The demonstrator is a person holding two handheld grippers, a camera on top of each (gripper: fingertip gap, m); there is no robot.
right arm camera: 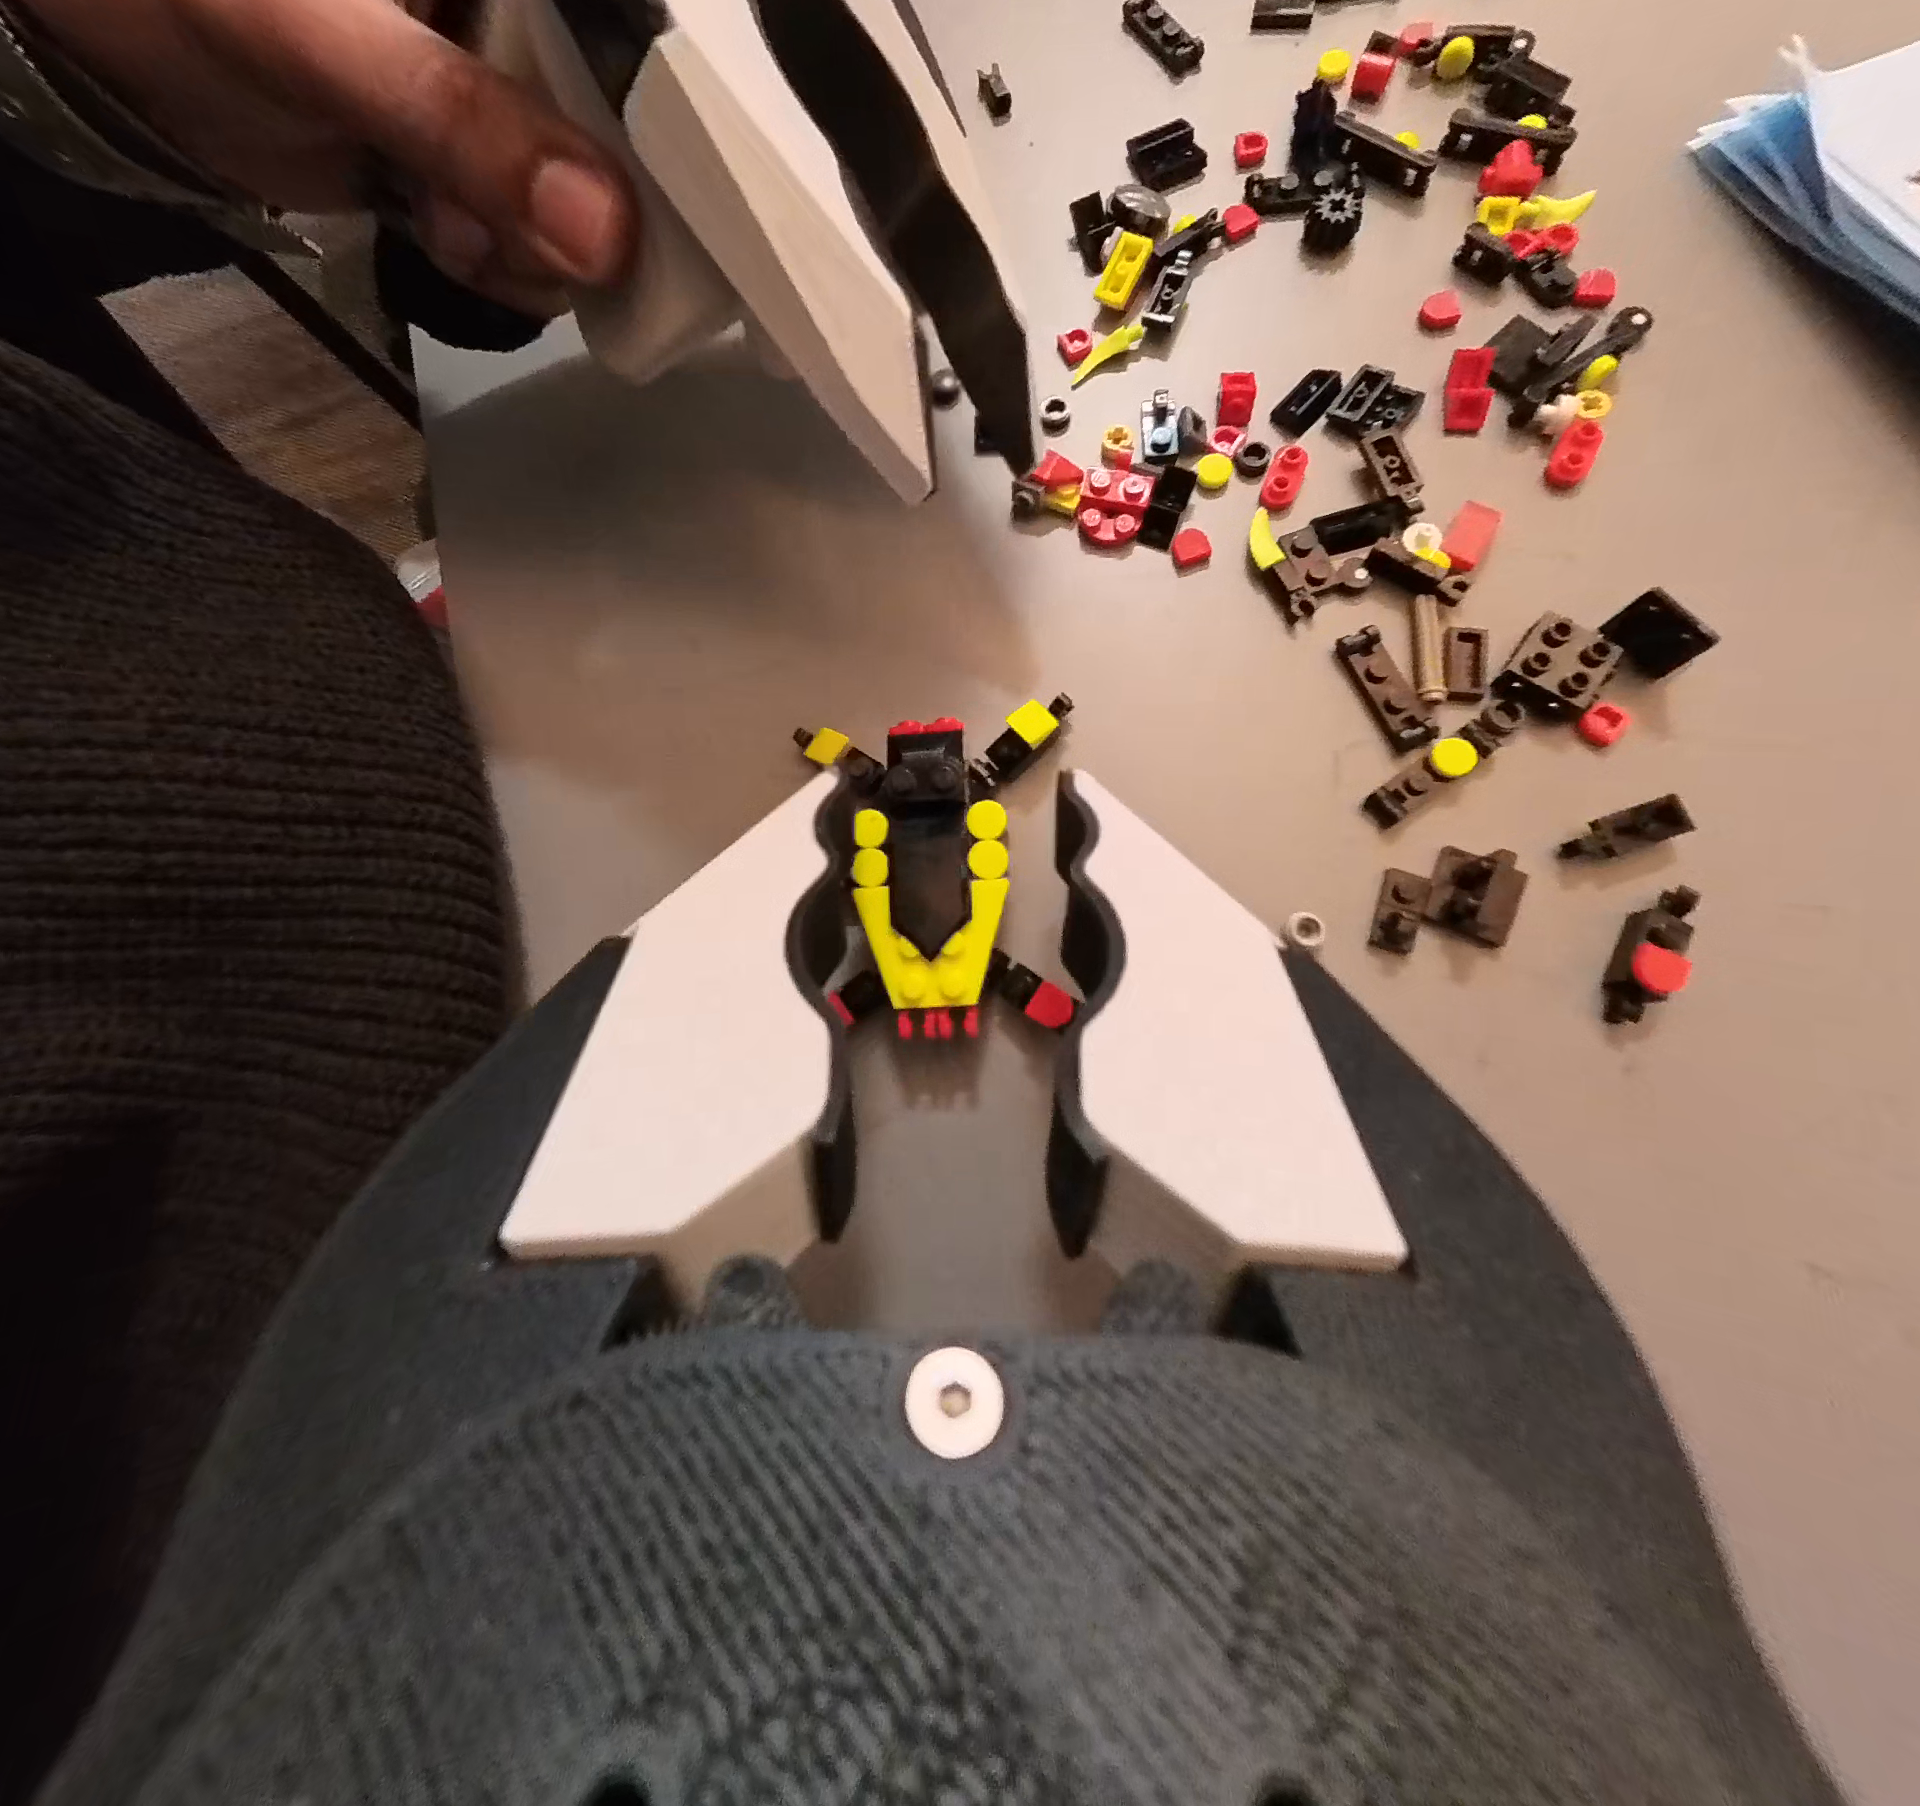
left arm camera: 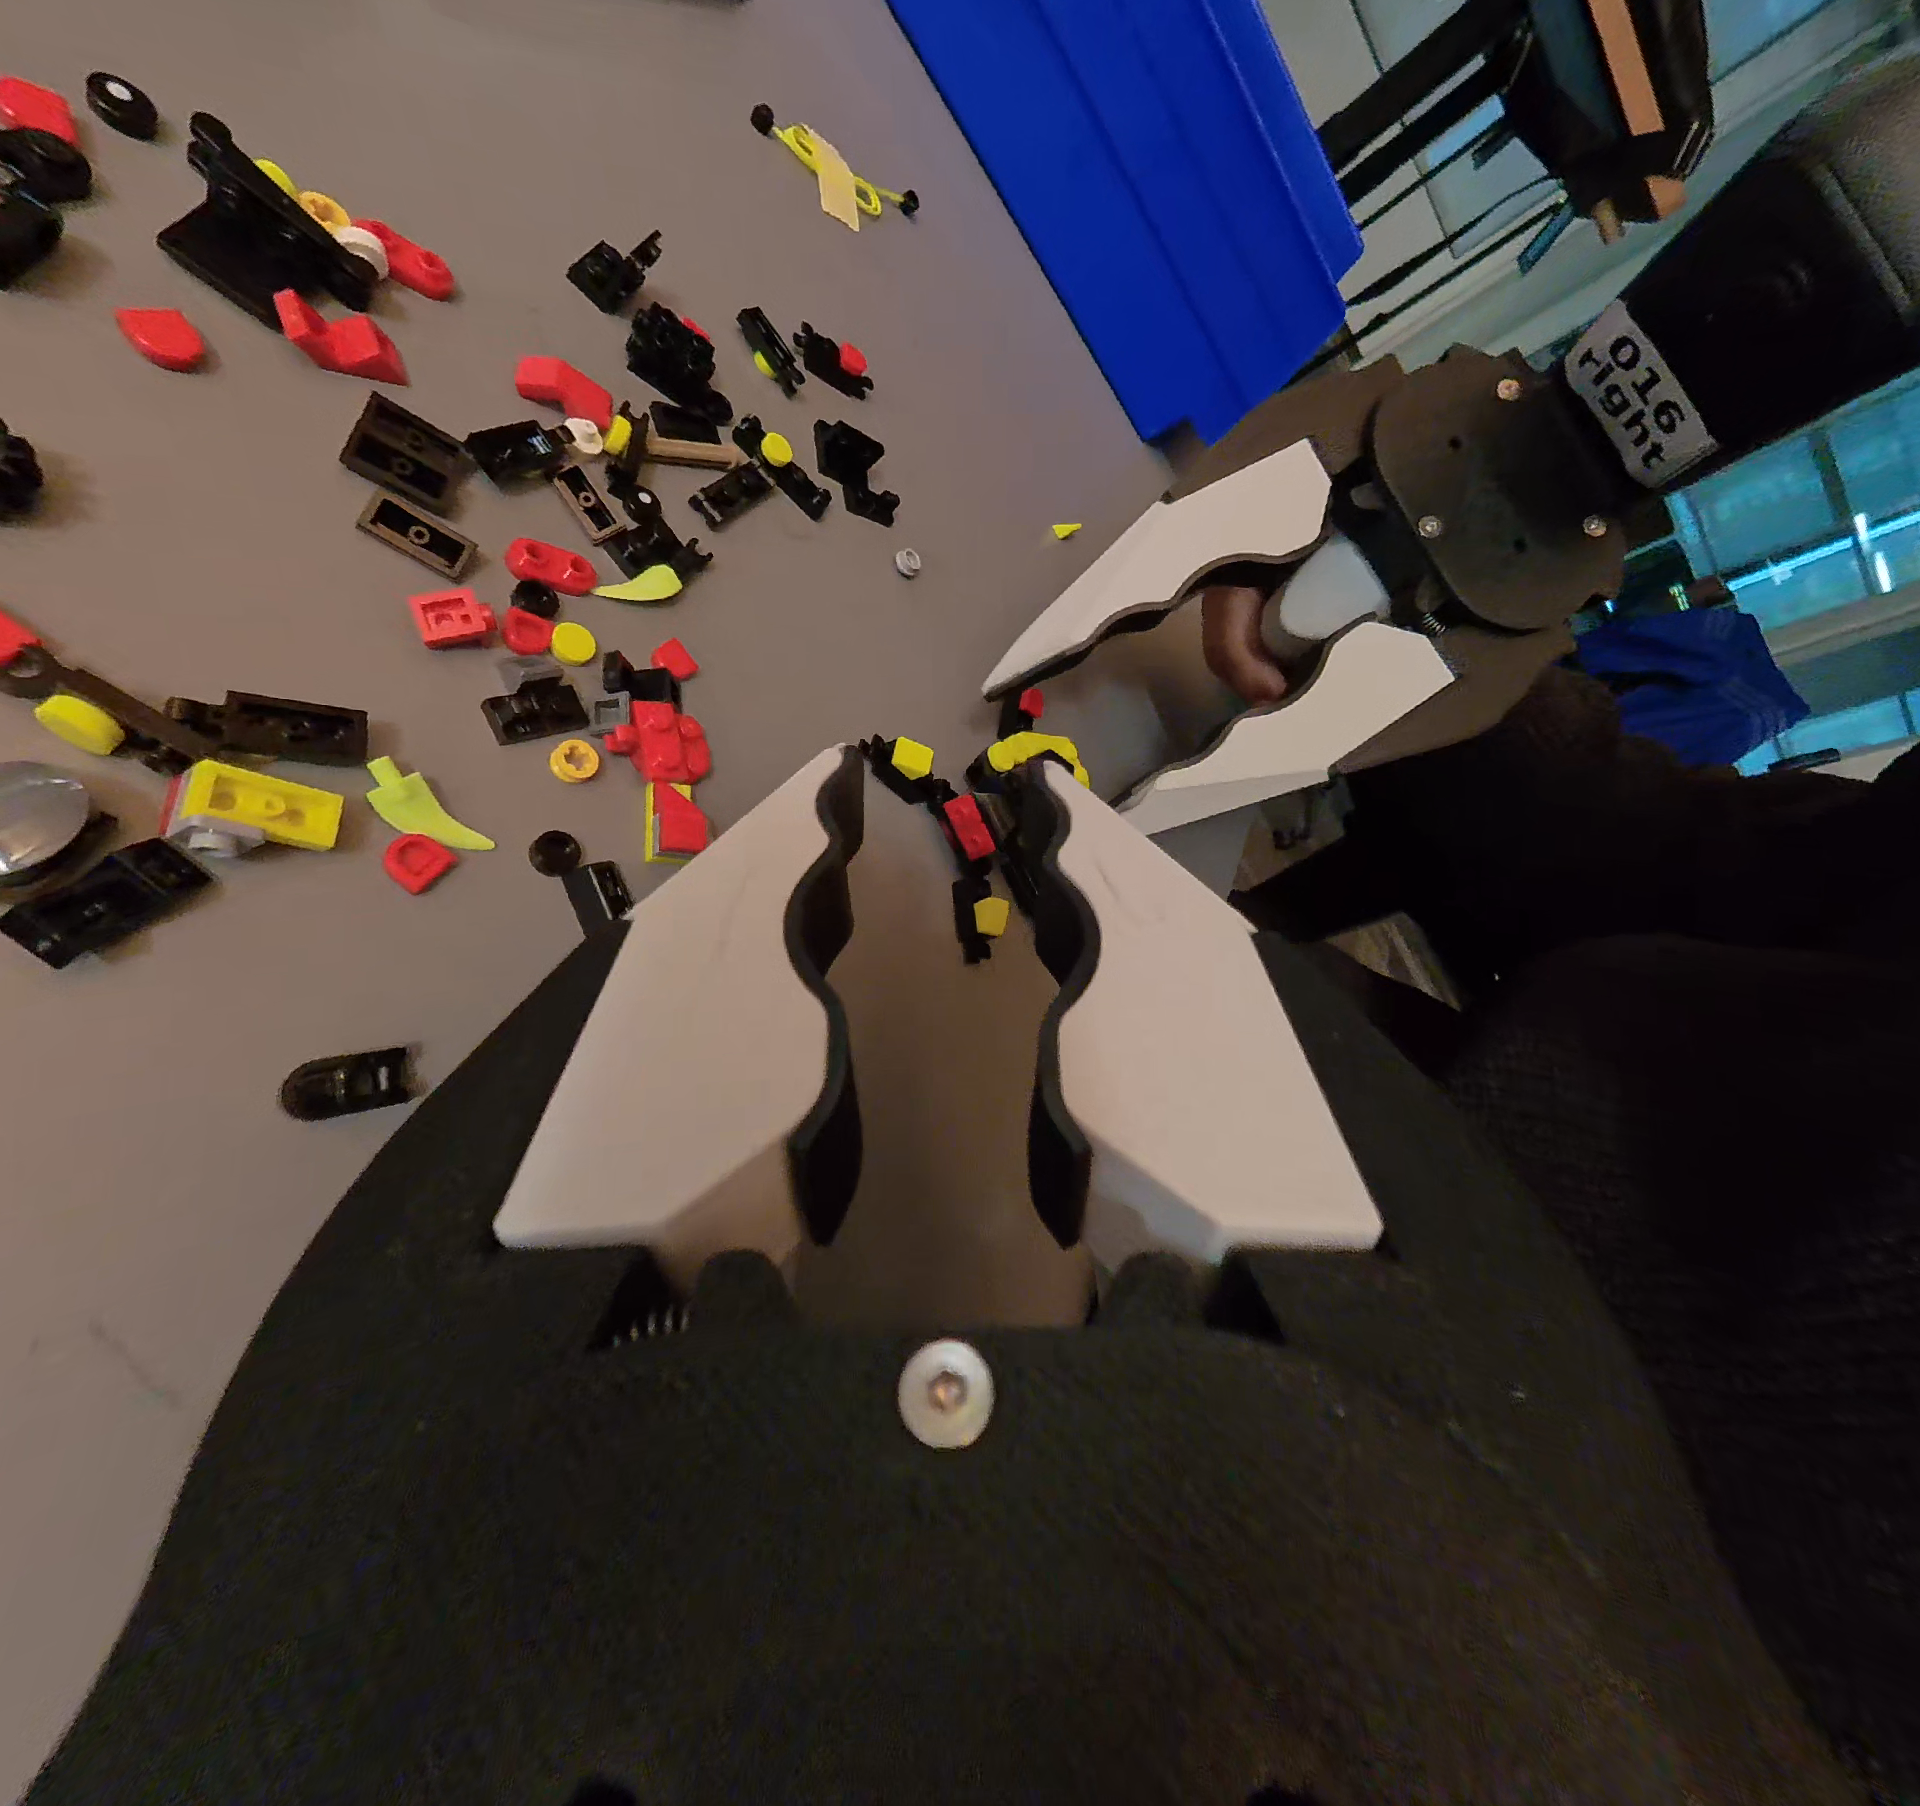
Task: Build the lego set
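Right hand-held gripper (right arm camera: 951,800), fingers apart, straddles the partly built yellow-and-black lego model (right arm camera: 930,883) on the worktop (right arm camera: 675,593) near its edge, long axis along the fingers, while the left hand-held gripper (left arm camera: 951,769), also apart, flanks it crosswise

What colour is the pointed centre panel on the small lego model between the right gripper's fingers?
Black, flanked by yellow pieces on the lego model; right wrist view shows it best.
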